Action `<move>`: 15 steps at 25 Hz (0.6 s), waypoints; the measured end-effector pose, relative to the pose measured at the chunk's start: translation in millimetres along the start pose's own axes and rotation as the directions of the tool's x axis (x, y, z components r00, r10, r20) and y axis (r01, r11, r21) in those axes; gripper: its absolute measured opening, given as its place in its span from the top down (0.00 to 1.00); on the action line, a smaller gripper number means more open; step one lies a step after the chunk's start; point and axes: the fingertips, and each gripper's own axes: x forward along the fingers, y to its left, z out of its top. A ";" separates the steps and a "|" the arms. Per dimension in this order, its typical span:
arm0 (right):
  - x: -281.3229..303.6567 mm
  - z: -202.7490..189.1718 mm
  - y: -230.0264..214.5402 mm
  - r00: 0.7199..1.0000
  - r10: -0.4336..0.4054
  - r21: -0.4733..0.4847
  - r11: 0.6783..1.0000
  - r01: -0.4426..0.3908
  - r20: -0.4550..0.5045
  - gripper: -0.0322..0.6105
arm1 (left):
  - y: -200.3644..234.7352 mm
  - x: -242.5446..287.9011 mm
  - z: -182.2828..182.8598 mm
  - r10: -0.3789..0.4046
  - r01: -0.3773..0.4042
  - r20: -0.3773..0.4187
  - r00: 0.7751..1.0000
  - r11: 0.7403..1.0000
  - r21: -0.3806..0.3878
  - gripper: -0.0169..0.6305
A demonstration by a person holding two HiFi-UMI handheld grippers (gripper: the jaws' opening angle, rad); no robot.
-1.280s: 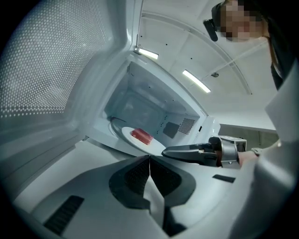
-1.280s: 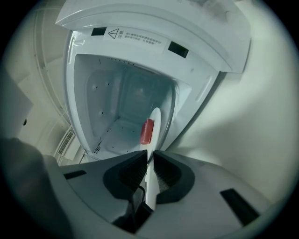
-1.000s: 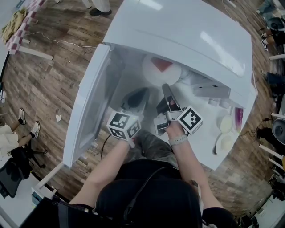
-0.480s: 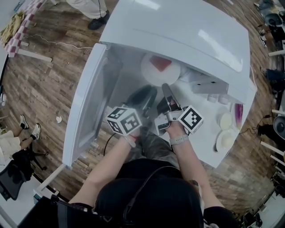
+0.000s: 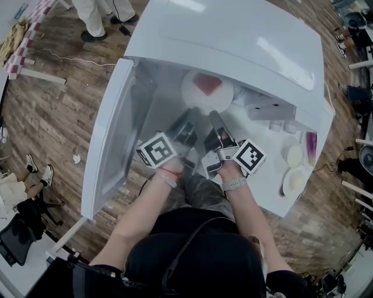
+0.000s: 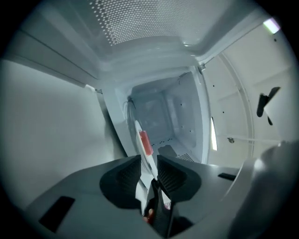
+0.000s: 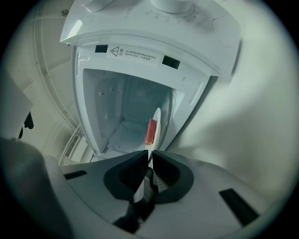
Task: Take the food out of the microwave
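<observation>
A white plate with a red piece of food sits at the mouth of the open white microwave. My right gripper is shut on the plate's near rim; in the right gripper view the plate stands edge-on between the pads, the red food on it. My left gripper is at the same rim, further left. Its jaws have just been opening. They straddle the plate's thin edge with gaps on both sides. The left gripper looks into the cavity.
The microwave door hangs open at the left. On the white table to the right lie a white box, two pale dishes and a purple-rimmed thing. A person's legs stand on the wooden floor at the top left.
My left gripper has rolled, edged forward to the plate's rim and opened its jaws around it. The right gripper has kept its grip and place.
</observation>
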 end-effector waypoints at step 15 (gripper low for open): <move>-6.2 -10.0 5.6 0.999 0.012 -0.036 0.999 -0.013 -0.038 0.88 | 3.1 -5.8 -3.6 -0.025 0.033 0.046 0.999 0.983 -0.180 0.91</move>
